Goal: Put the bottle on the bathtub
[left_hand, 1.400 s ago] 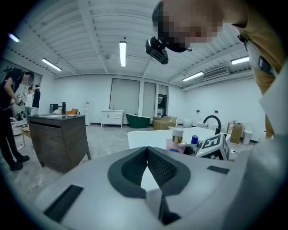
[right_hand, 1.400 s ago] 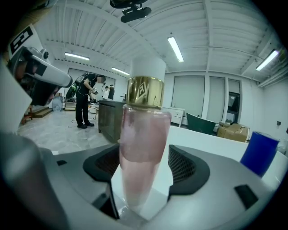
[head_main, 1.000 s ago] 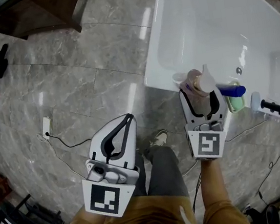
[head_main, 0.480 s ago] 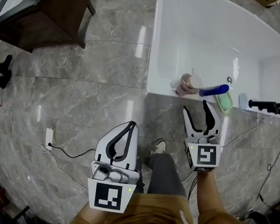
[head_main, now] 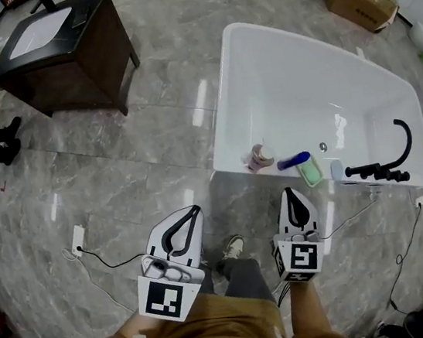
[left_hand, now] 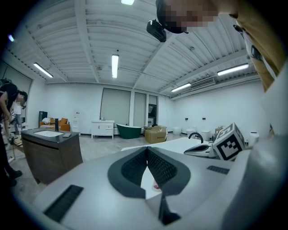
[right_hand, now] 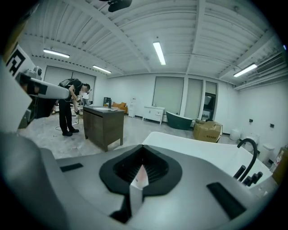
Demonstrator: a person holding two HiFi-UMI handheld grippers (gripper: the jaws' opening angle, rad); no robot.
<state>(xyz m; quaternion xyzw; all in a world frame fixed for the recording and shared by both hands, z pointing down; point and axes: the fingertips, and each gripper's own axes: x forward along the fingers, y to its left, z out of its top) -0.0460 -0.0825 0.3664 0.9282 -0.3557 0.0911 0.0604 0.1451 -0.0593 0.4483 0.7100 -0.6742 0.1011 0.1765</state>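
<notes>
The bottle (head_main: 259,157) was set upright on the near rim of the bathtub (head_main: 308,80), close to its near-left corner, so the task was judged done. The right claw (head_main: 291,192) had just been clenched on nothing. The left claw (head_main: 191,211) was clenched and empty. Nothing was seen in the basin.

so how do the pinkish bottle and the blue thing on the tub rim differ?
Pose: the pinkish bottle stands upright, while the blue thing lies on its side.
Colour: the pinkish bottle is pale pinkish-tan, the blue thing deep blue.
Place: in the head view the pinkish bottle sits left of the blue thing.
Shared: both rest side by side on the bathtub's near rim.
</notes>
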